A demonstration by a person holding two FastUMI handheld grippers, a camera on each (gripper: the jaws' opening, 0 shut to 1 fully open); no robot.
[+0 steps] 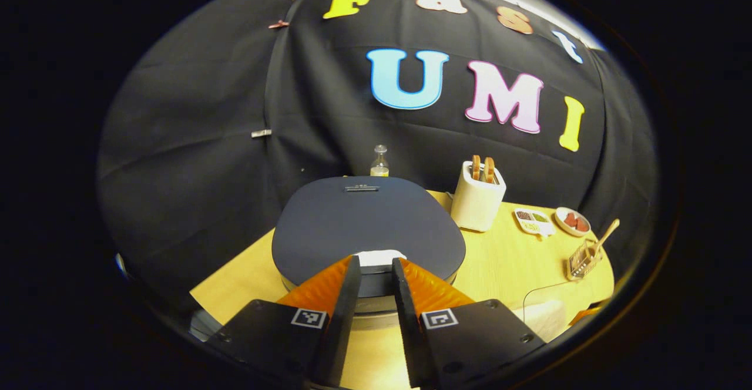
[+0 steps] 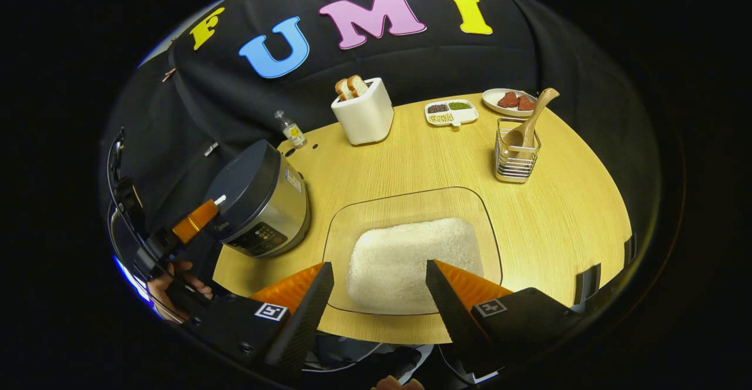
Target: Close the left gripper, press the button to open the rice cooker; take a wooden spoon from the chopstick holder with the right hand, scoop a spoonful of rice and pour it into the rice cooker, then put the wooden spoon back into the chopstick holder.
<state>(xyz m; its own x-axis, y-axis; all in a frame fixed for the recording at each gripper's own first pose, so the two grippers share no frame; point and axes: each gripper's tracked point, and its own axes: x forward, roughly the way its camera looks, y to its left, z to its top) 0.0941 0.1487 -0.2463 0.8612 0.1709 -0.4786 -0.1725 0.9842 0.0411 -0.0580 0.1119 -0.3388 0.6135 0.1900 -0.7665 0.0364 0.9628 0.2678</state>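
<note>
The dark-lidded rice cooker sits shut right under my left gripper. Its two fingers stand a narrow gap apart, with the white lid button showing between their tips. In the right gripper view the cooker is at the left of the table with the left gripper at its front edge. My right gripper is open and holds nothing, hovering over the near rim of a glass dish of white rice. A wooden spoon leans in the wire chopstick holder at the far right.
A white toaster with bread stands at the back, with a small bottle to its left. A divided dish and a plate of red pieces lie behind the holder. A hand holds the left gripper.
</note>
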